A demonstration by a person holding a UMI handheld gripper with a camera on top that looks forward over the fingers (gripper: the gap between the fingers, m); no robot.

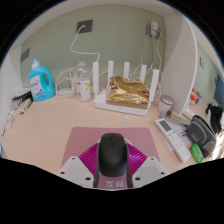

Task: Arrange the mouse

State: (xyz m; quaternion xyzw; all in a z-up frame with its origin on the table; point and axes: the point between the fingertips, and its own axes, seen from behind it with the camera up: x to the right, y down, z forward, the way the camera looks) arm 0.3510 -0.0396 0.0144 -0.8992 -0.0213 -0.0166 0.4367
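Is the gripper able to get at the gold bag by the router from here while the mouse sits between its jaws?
Probably not yet: the gripper has the black mouse between its jaws, above the pink mousepad. The tabletop towards the gold bag looks free.

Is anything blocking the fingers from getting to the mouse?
No. The black mouse already sits between the gripper fingers, resting on the pink mouse pad, with nothing in front of it. The router and the blue bottle stand well beyond, at the back of the desk.
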